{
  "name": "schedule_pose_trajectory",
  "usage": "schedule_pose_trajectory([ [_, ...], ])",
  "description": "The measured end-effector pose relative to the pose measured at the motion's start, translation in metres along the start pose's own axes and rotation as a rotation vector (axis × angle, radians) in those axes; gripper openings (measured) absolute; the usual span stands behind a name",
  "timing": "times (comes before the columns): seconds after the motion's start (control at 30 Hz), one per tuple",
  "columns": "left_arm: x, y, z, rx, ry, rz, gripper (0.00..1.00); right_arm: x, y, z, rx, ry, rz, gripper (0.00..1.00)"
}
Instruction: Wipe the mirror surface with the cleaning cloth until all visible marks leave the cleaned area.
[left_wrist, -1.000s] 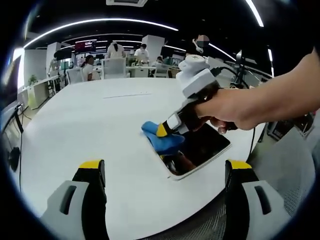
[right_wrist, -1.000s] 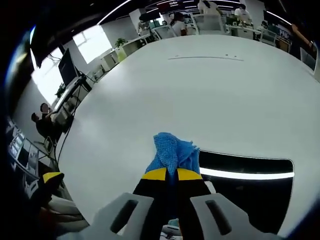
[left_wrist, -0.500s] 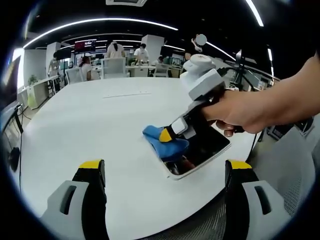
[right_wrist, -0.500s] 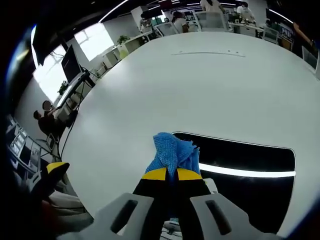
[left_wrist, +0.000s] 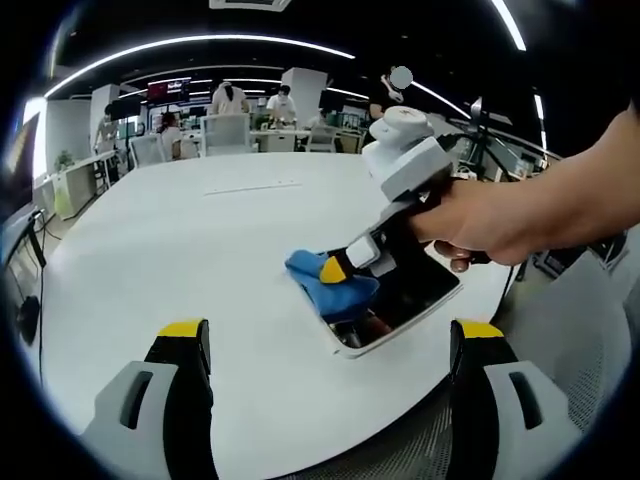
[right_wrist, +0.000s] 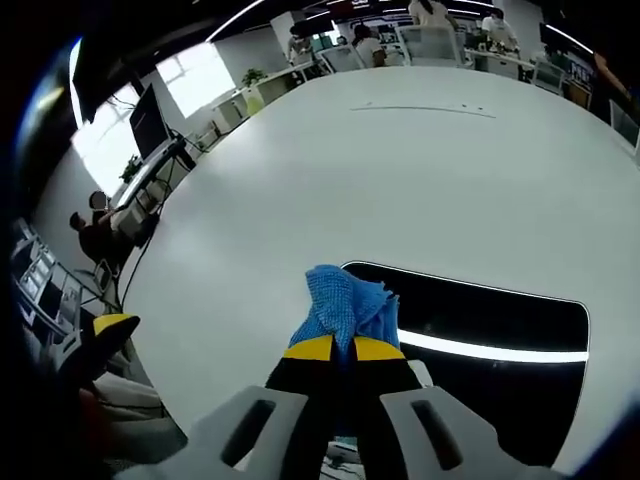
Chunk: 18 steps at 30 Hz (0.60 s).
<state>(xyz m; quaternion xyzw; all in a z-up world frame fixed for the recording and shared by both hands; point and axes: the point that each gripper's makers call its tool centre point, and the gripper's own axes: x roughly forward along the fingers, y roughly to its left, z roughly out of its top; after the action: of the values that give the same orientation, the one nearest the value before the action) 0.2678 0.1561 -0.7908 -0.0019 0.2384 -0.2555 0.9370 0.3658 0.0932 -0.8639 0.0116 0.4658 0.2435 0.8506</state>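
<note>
In the right gripper view, the right gripper (right_wrist: 336, 350) has its two yellow-tipped jaws pressed together on a bunched blue cleaning cloth (right_wrist: 345, 308), which sticks out past the tips. The cloth sits at the near left end of the mirror (right_wrist: 500, 335), overlapping its edge and partly resting on the white table (right_wrist: 400, 180) beside it. The mirror is a flat, dark rectangular panel with rounded corners and a thin pale rim, lying on the table; its glass reflects a bright strip of ceiling light.

In the left gripper view, the left gripper (left_wrist: 330, 345) hangs above the near edge of the table with its jaws wide apart and nothing between them. Beyond them a hand (left_wrist: 480, 220) grips the right gripper, whose tip presses the cloth down at the left end of the mirror, close to the table's right edge.

The table is large, round-edged and white, with a thin seam line (right_wrist: 422, 108) across its far part. Around it lies an open office: dark ceiling with long curved light strips (left_wrist: 200, 45), white desks and chairs, several people (left_wrist: 230, 98) standing or sitting at the far side, a bright window (right_wrist: 190, 80) and a monitor on a stand (right_wrist: 150, 120) to the left.
</note>
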Motion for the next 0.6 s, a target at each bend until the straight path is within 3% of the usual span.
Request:
schedule_pose_trajectory([
  [0.6,0.001,-0.002,-0.001,-0.008,0.005,-0.013,0.99,-0.015,-0.027,-0.009,0.010,-0.004,-0.005,0.00],
])
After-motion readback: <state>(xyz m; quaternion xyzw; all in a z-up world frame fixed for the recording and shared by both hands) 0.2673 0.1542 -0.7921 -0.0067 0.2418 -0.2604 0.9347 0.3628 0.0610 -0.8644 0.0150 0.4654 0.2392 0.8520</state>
